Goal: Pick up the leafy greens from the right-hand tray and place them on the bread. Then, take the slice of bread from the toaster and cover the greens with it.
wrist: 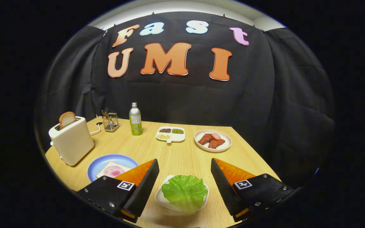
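A green lettuce leaf (184,192) lies on a small white tray (161,198) directly between my two fingers. My gripper (185,167) is open, hovering over the leaf without touching it. Left of the fingers, a blue plate (98,163) holds a slice of bread (105,171) topped with a pink ham round (113,171); my left finger hides part of it. Beyond that plate stands a white toaster (72,141) with a brown-crusted bread slice (67,119) sticking up from its slot.
Further back on the wooden table (182,156) are a wire caddy (110,121), a silver and green bottle (135,119), a white divided dish of grains (170,134) and a white plate of red meat pieces (213,140). The table's right edge runs diagonally.
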`<action>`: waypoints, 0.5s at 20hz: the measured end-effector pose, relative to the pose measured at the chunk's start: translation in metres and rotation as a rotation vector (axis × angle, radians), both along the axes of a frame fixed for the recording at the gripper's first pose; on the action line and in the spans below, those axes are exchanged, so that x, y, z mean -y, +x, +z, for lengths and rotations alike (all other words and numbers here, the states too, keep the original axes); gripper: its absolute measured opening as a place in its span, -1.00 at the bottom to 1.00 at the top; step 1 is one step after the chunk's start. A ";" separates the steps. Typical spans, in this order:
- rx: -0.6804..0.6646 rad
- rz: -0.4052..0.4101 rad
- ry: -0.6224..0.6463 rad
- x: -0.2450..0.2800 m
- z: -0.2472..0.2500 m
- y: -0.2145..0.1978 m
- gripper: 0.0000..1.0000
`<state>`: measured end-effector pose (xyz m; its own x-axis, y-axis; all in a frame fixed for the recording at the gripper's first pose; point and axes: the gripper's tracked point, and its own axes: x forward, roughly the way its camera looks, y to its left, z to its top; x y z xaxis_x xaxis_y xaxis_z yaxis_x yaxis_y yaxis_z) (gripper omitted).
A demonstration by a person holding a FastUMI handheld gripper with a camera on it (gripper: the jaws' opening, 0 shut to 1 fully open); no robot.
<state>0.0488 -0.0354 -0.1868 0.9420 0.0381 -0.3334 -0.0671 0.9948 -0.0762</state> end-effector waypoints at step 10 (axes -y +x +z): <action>-0.236 0.009 -0.003 0.010 -0.104 0.006 0.97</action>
